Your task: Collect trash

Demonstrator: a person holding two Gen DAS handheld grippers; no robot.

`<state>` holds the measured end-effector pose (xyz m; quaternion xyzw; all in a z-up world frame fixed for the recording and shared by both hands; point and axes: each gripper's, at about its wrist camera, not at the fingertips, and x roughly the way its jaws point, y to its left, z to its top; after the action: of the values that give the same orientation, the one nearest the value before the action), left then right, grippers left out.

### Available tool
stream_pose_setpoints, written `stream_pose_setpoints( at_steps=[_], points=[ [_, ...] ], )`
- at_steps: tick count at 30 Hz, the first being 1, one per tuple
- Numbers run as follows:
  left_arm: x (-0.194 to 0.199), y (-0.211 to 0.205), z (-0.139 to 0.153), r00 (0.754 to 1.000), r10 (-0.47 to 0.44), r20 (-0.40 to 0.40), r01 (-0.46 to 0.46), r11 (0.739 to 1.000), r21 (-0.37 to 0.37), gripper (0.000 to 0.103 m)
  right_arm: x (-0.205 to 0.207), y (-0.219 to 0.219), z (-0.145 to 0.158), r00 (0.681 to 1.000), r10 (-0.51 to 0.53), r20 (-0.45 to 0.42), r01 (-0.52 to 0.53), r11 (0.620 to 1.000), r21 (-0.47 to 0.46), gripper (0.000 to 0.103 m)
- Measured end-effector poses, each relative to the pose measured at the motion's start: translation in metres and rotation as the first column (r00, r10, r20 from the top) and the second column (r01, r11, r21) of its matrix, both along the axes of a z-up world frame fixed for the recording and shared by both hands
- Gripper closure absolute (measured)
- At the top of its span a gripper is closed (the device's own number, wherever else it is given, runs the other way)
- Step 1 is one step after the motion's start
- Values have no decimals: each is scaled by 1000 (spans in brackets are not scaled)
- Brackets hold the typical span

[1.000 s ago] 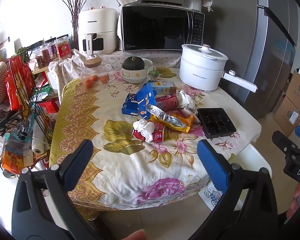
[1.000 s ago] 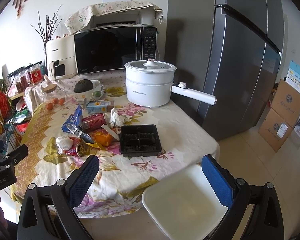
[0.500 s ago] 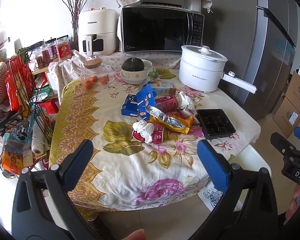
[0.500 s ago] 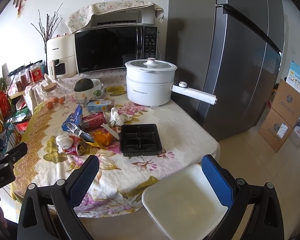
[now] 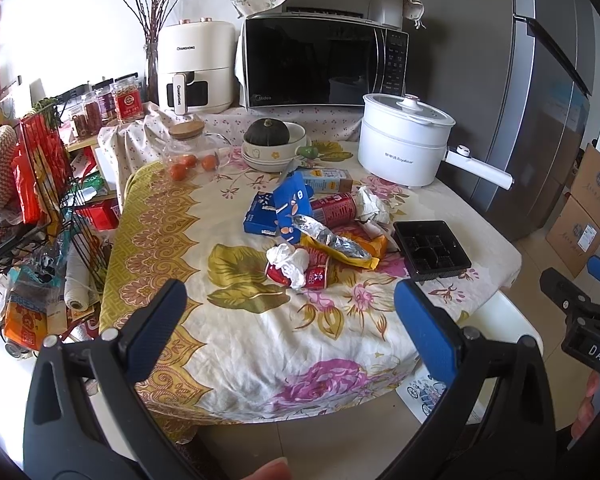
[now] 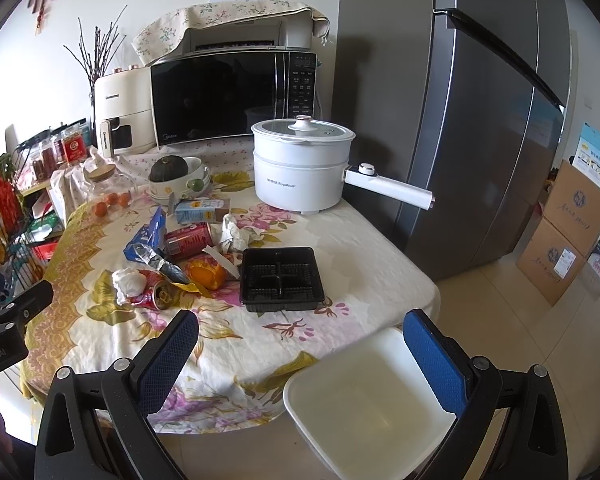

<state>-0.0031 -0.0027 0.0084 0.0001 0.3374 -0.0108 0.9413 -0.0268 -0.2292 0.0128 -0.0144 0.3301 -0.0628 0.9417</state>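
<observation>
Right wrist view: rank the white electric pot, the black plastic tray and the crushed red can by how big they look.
1. White electric pot, though farthest.
2. Black plastic tray.
3. Crushed red can, clearly smallest.

We see only a small drift of viewpoint across the second. In the left wrist view the right gripper (image 5: 580, 292), at the right edge, sits slightly further left and lower in frame than a second ago, and the black tray (image 5: 431, 249) lies a touch further left. In the right wrist view the left gripper (image 6: 8, 304), at the left edge, shows a little lower, and the electric pot (image 6: 302, 166) has shifted marginally right and down. We note no shift among the litter on the tablecloth (image 6: 364, 276)
</observation>
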Motion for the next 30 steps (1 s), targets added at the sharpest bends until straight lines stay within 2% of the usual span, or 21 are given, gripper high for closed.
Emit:
stream_pose_setpoints(
  at_steps=[5, 10, 13, 26, 30],
  points=[
    [0, -3, 0, 1000, -3, 6, 3, 1000, 11, 0, 4, 1, -2, 1000, -3, -16, 3, 1000, -19, 0],
    [2, -5, 0, 1000, -5, 0, 5, 1000, -16, 0, 10, -5, -1, 1000, -11, -26, 12, 1000, 22, 0],
    [-1, -4, 3, 1000, 0, 25, 0, 1000, -1, 0, 6, -8, 3, 1000, -17, -6, 17, 999, 31, 0],
    [-1, 0, 2, 1000, -3, 16, 4, 1000, -17, 0, 2, -3, 12, 1000, 0, 21, -1, 1000, 17, 0],
    [-2, 1, 5, 1000, -6, 17, 6, 1000, -23, 0, 2, 3, 14, 1000, 16, 26, -16, 1000, -15, 0]
  ],
)
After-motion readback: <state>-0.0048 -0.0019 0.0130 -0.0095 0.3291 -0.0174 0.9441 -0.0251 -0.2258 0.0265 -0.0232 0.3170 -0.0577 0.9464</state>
